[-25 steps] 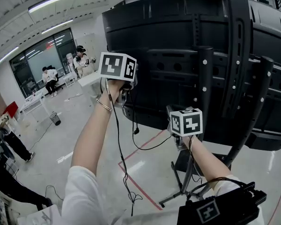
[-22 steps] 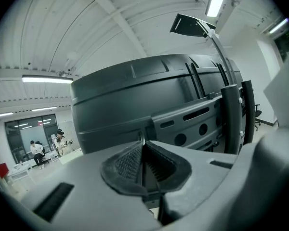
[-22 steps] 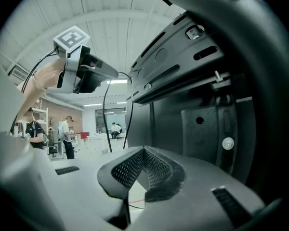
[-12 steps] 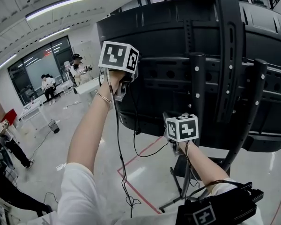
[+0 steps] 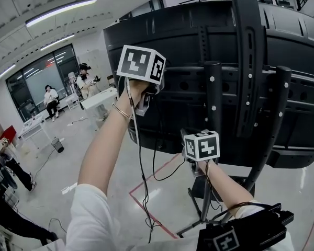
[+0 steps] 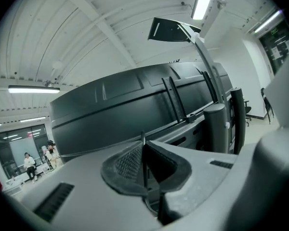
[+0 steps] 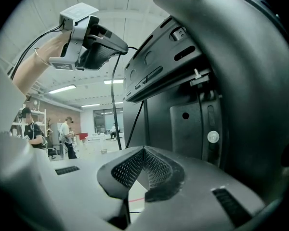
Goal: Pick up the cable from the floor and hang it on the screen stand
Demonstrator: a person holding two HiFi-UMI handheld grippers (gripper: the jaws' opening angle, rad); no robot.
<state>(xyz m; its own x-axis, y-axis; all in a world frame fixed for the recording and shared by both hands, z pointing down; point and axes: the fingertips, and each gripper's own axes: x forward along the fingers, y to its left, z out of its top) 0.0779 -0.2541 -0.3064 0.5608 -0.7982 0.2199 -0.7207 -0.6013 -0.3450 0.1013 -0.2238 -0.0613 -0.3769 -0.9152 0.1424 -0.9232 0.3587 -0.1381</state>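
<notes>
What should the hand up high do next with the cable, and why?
Probably raise the left hand-held gripper a little higher, toward the top of the screen stand. Its jaws are shut on the cable, which hangs in a loop below the screen and seems to rest on no part of the stand yet.

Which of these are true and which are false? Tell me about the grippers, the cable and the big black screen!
1. The left gripper is up higher than the right gripper. True.
2. The whole cable lies flat on the floor. False: the left gripper pinches it up high, and it hangs down beside the screen.
3. The screen shows us a bright picture. False: we see its black back, with the stand bars on it.
4. People are far off across the room. True.
</notes>
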